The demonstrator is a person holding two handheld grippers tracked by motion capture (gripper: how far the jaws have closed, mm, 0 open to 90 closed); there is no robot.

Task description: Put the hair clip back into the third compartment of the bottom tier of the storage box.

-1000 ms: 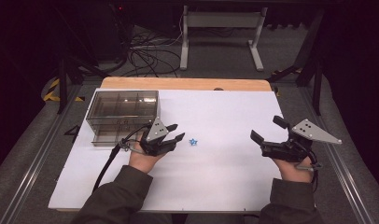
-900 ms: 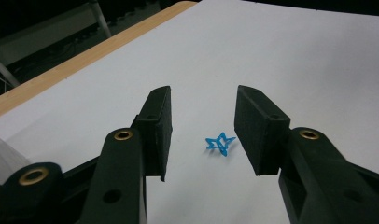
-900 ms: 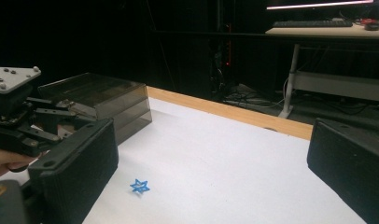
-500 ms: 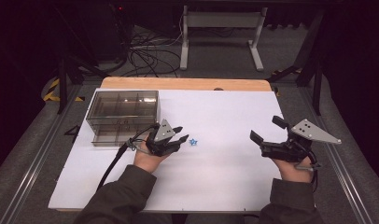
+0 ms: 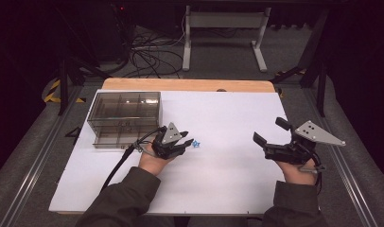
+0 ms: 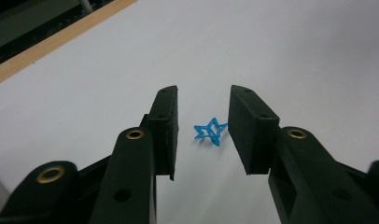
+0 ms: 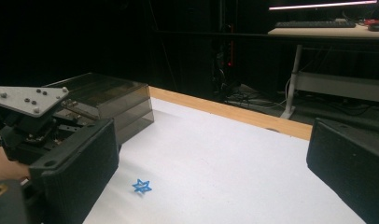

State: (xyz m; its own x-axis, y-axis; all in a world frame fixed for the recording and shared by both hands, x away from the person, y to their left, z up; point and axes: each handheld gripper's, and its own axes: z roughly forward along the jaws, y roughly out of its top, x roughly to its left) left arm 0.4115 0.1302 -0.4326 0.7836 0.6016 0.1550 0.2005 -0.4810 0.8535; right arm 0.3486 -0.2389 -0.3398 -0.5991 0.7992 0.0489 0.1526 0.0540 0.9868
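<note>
A small blue star-shaped piece [image 5: 196, 143] lies flat on the white sheet [image 5: 228, 113] covering the table, just left of centre. My left gripper [image 5: 186, 141] is open and low over the sheet. In the left gripper view the star [image 6: 210, 131] lies between the two black jaws of the left gripper [image 6: 202, 100], closer to the right-hand one and touching neither. My right gripper [image 5: 269, 130] is held open at the right side of the table, far from the star. Its own view shows the star [image 7: 142, 186] ahead between the wide-apart jaws of the right gripper [image 7: 211, 154].
A smoke-tinted clear drawer box [image 5: 125, 118] with compartments stands at the back left of the sheet, just behind my left hand; it shows again in the right gripper view [image 7: 108, 100]. The wooden table edge [image 5: 190, 85] runs along the back. Cables and a desk frame [image 5: 223, 28] lie beyond.
My left gripper has slid right and forward over the sheet, so the star now lies between its jaws. The right gripper has stayed where it was.
</note>
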